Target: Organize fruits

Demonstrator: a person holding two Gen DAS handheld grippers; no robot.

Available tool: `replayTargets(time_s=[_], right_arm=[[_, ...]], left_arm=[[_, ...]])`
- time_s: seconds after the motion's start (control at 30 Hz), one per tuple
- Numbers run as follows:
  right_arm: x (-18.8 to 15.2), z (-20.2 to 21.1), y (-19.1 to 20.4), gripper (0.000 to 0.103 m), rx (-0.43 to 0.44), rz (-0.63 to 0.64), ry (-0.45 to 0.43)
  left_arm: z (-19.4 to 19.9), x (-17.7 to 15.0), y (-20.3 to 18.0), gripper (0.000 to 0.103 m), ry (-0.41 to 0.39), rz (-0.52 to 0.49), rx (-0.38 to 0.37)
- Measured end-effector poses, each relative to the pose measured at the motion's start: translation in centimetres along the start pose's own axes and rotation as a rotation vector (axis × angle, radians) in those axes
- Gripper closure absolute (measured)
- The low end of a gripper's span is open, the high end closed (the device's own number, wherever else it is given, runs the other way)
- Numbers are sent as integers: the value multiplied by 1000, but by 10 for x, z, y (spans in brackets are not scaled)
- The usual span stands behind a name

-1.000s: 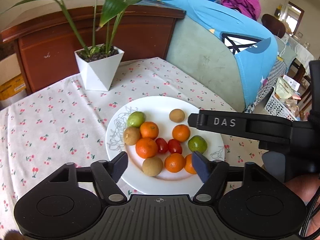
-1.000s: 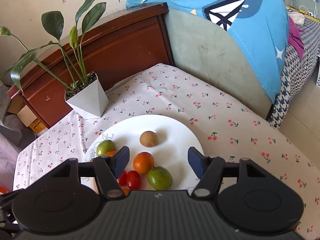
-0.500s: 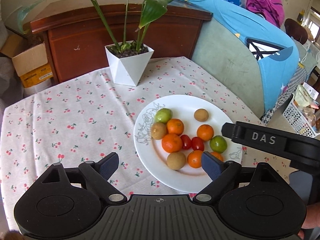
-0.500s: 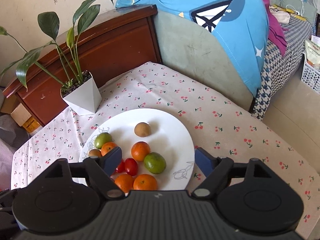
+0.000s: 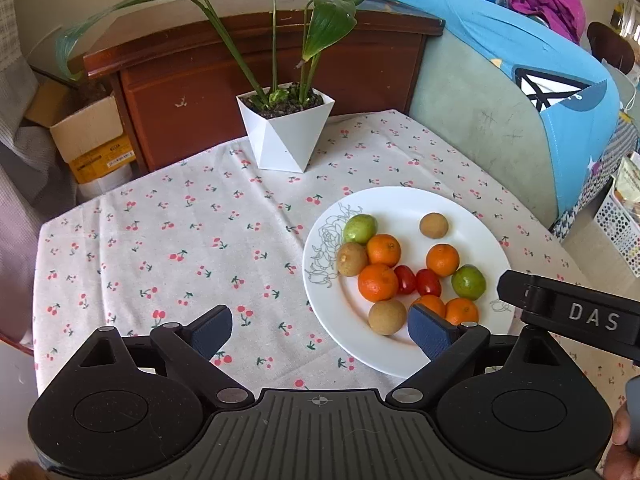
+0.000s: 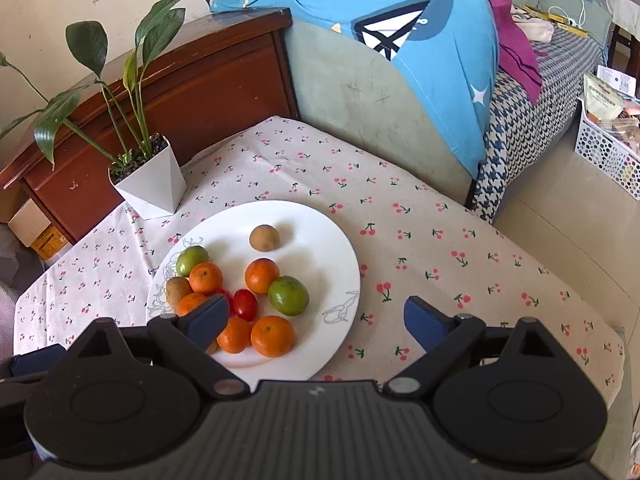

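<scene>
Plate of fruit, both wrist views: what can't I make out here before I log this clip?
- Left wrist view: the left gripper covers the near rim of the white plate, and one finger pad overlaps an orange.
- Right wrist view: a finger pad of the right gripper hides part of one cherry tomato and the fruit behind it.
- Neither view shows where the sorted fruit should go.
</scene>
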State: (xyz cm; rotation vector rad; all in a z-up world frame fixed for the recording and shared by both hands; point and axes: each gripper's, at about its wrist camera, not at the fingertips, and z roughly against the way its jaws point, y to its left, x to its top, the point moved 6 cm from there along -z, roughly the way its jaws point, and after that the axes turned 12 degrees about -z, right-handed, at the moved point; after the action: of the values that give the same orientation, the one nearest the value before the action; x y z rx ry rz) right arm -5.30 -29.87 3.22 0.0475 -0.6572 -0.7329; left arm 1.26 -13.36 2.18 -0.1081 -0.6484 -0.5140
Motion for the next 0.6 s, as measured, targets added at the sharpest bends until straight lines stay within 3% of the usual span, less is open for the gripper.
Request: replayTargets(time_s=[0.3, 0.6], right_arm=[[-6, 7, -8, 8, -28, -16, -9], [-14, 7, -4, 7, -76, 58, -16]], left_arm=[[-1, -4, 3, 7, 18, 16, 27], [-2, -3, 7, 7, 23, 37, 49]])
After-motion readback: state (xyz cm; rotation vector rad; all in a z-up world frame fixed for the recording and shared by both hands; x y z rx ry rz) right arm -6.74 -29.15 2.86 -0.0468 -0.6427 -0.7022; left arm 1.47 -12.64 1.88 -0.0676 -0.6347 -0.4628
